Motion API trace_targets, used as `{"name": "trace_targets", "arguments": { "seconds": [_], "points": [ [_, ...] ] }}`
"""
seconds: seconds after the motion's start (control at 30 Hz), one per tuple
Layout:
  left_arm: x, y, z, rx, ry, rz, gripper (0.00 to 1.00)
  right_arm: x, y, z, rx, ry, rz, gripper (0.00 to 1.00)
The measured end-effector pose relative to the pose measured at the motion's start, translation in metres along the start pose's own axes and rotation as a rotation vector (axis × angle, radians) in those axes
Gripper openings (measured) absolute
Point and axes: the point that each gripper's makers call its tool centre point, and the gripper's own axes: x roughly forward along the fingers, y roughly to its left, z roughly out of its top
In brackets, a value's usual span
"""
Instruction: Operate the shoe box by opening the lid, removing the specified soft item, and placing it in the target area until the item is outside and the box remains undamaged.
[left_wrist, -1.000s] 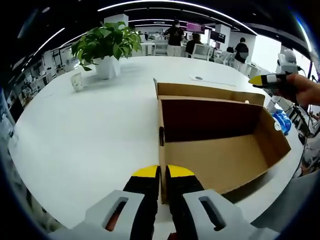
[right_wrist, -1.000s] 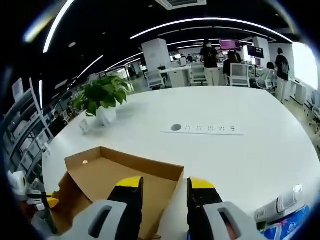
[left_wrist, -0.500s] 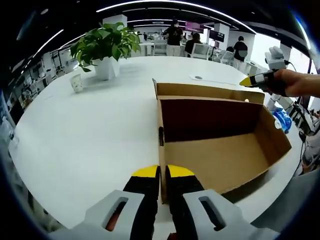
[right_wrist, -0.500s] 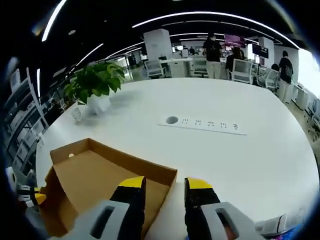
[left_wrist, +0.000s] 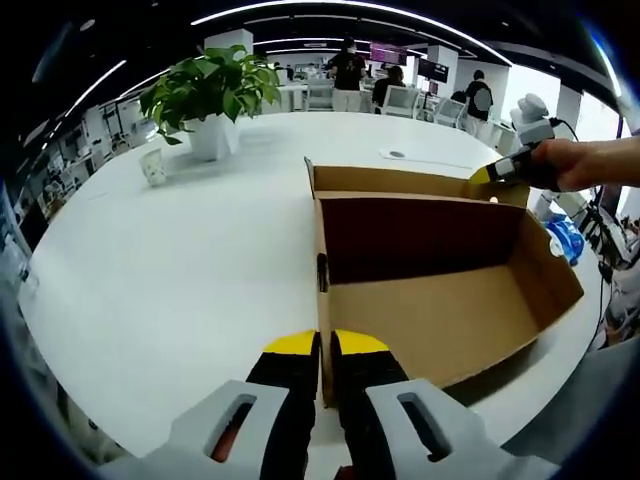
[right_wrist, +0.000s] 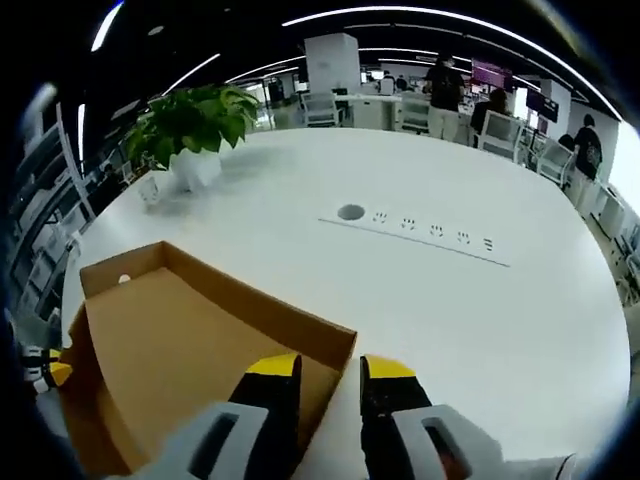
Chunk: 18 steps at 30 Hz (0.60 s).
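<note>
Left gripper jaws nearly closed, pinching near corner wall of open brown cardboard shoe box lower centre; right gripper, jaws slightly apart and empty, straddles far corner rim; soft item not visible inside.

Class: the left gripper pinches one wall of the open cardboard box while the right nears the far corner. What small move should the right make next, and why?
Probably ease the right gripper down over the far wall of the box and close on it: its jaws straddle that edge, still apart, while the left gripper pinches the near wall.
</note>
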Motion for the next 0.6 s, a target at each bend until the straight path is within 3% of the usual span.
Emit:
{"name": "trace_targets", "arguments": {
  "seconds": [0.1, 0.27, 0.43, 0.6],
  "points": [
    [0.0, 0.0, 0.0, 0.006, 0.0, 0.001, 0.03, 0.003, -0.002, -0.007, -0.037, 0.044, -0.032, 0.08],
    [0.001, 0.0, -0.001, 0.013, 0.003, 0.005, 0.03, 0.0, -0.007, -0.002, 0.003, 0.048, -0.075, 0.0],
    [0.001, 0.0, -0.001, 0.015, 0.003, 0.007, 0.03, -0.02, 0.003, -0.002, -0.022, 0.045, -0.076, 0.0],
    [0.002, 0.0, -0.002, 0.015, 0.004, 0.007, 0.03, -0.03, 0.004, 0.004, 0.01, 0.026, -0.059, 0.0]
  ]
}}
